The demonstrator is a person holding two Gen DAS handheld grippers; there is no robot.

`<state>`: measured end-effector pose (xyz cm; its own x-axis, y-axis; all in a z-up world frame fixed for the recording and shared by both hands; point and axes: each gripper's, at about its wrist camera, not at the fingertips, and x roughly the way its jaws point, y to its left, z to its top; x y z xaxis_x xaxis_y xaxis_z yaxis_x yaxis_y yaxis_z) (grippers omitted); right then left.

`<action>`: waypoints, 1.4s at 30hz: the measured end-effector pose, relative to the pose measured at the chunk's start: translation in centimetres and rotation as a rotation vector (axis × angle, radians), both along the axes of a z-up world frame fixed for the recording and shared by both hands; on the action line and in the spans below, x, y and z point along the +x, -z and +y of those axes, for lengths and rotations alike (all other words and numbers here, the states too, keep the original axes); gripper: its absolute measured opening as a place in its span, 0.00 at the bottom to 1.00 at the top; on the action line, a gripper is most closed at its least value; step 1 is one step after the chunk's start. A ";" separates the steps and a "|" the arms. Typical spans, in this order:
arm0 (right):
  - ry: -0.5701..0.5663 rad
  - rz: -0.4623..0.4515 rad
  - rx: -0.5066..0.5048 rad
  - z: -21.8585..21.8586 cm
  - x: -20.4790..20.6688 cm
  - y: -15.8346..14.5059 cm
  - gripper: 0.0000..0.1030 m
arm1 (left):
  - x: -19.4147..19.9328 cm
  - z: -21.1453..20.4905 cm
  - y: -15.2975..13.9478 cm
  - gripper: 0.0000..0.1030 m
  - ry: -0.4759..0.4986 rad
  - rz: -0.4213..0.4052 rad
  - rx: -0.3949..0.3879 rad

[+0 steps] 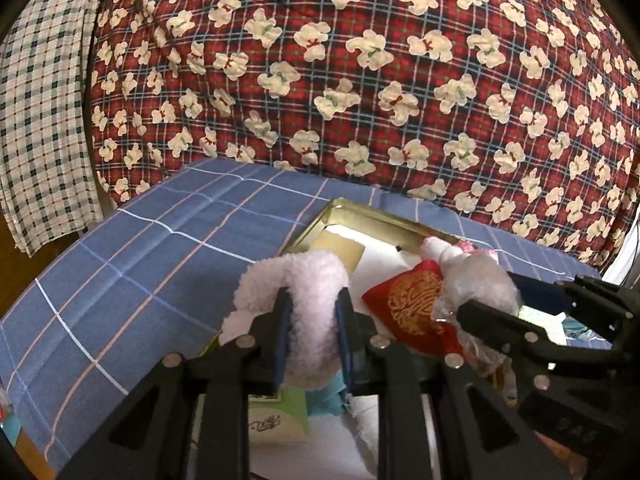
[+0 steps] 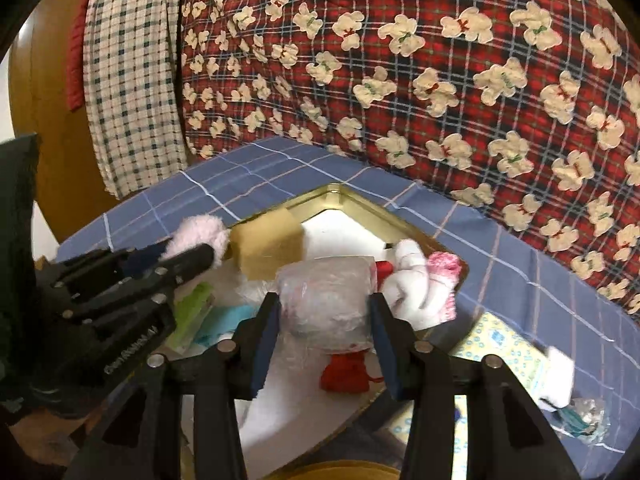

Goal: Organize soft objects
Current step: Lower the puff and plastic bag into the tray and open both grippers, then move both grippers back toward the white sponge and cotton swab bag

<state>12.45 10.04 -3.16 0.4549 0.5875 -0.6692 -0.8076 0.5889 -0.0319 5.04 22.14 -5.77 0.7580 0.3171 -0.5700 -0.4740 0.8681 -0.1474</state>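
My left gripper [image 1: 312,304] is shut on a pale pink fluffy item [image 1: 308,292] and holds it over the gold tin [image 1: 360,210]. It also shows in the right wrist view [image 2: 200,236]. My right gripper [image 2: 324,312] is shut on a soft item wrapped in clear plastic [image 2: 328,300] above the tin [image 2: 332,194]. In the tin lie a red pouch with gold print [image 1: 412,304], a tan sponge [image 2: 268,240], a white and pink sock [image 2: 424,284] and a red knit piece [image 2: 344,374].
A blue checked cloth [image 1: 160,248] covers the surface under the tin. A red plaid quilt with bear print [image 1: 360,60] rises behind. A white checked cloth [image 1: 44,100] hangs at left. A yellow patterned packet [image 2: 508,352] and a white sock [image 2: 556,376] lie right of the tin.
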 end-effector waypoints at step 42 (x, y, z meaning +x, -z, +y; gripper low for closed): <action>0.365 -0.012 -0.015 -26.7 11.2 4.0 0.69 | 5.7 -18.2 -4.9 0.98 0.409 -0.005 -0.006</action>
<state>23.67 -16.69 -7.11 0.6407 0.3752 -0.6699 -0.5436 0.8378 -0.0508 10.76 3.89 -0.83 0.8237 -0.0139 -0.5669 -0.0895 0.9840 -0.1542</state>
